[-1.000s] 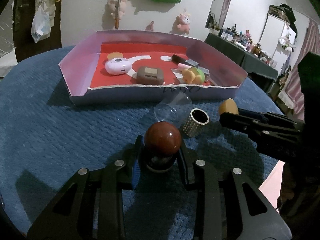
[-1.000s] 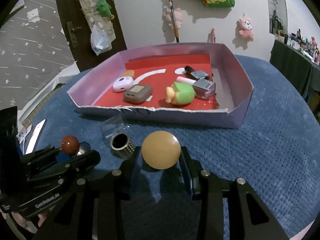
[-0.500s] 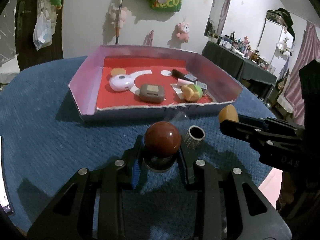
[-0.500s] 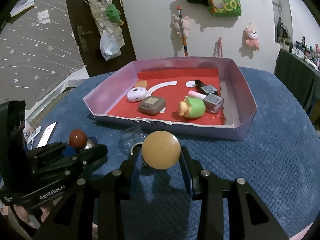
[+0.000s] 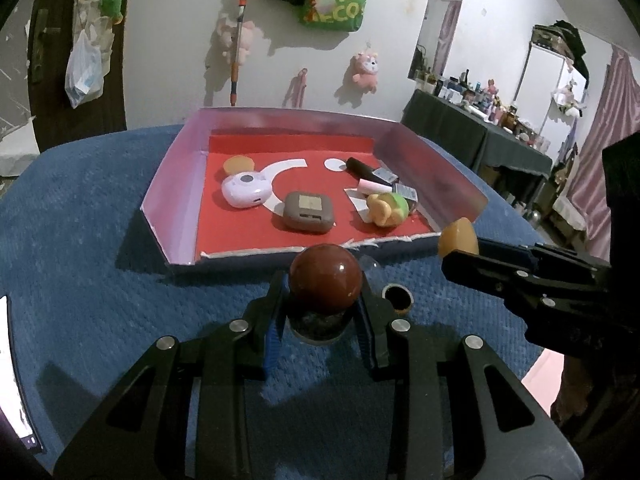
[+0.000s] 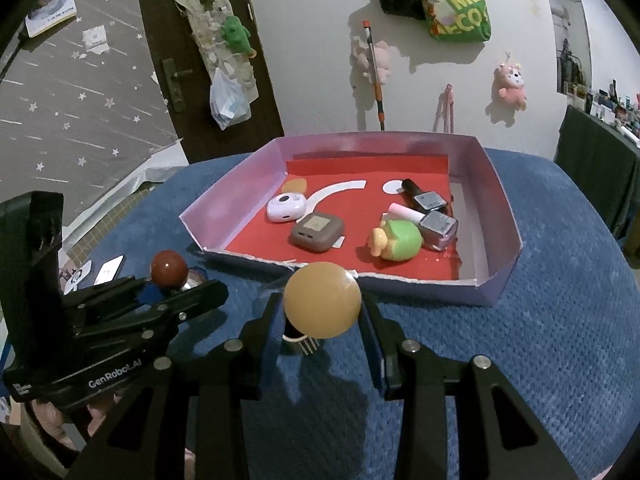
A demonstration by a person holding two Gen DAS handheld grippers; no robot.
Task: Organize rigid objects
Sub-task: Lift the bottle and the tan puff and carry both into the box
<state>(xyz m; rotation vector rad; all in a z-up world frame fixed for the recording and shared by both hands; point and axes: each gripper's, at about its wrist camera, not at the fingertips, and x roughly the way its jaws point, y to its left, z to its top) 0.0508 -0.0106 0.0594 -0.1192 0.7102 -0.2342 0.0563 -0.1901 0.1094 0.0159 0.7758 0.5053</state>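
Between each gripper's jaws — 1 ball (image 5: 326,278).

Dim indoor light from above; soft shadows; sharp focus; strong fisheye bending and dark corners

A home bedroom: plush toys (image 5: 364,70) on the wall, cluttered dresser (image 5: 480,136).

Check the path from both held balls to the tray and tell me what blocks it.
Only the tray's low near wall lies between the balls and the red floor. The left hand-held gripper grips the dark red ball, the right hand-held gripper the tan ball, both apparently above that wall. Bare floor shows behind the near-left wall.
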